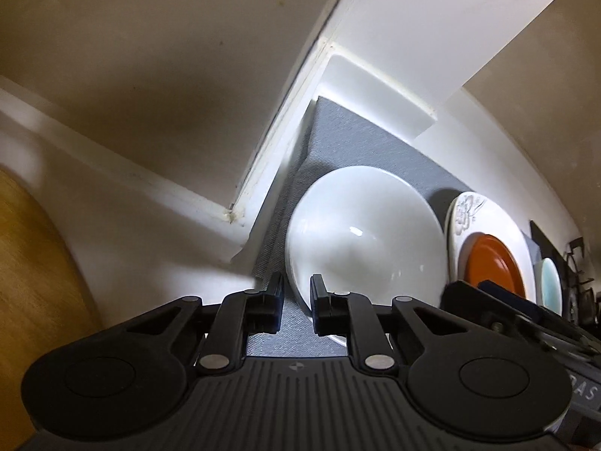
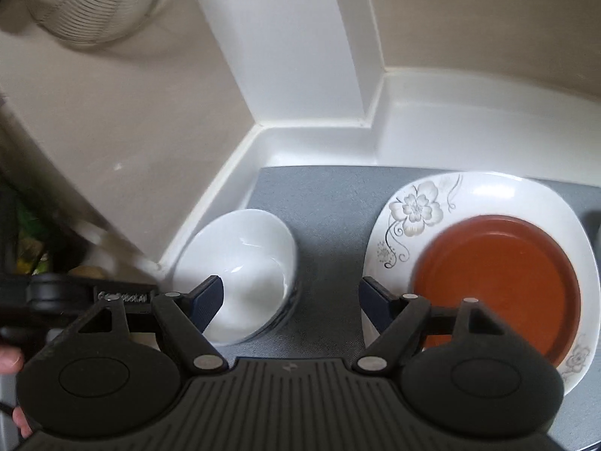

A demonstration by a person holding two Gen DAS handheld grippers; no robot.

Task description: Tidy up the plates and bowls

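Bowls and plates sit on a grey mat laid in the corner of a white counter, against a white upstand and beige walls.

Furthest left on the mat is the white bowl, close to the counter's raised edge; nothing shows inside it but glare, and in the right wrist view a darker rim shows beneath its lower edge, though whether that is a second bowl I cannot tell. The left gripper has its jaws drawn nearly together over the near rim of this bowl; one finger lies outside the rim and the other inside, so they appear clamped on the rim, with the mat showing in the narrow gap. No earlier picture is given.

Across a strip of bare mat to the right lies the white flowered plate, a rounded-square dish with grey blossoms printed on two corners. It holds a smaller orange-brown plate, resting flat and set toward its right side.

The right gripper hangs above the mat between bowl and flowered plate, jaws spread wide and holding nothing.

Beyond the flowered plate, in the left wrist view, a pale turquoise dish stands just beside it.

A wire basket hangs at upper left.
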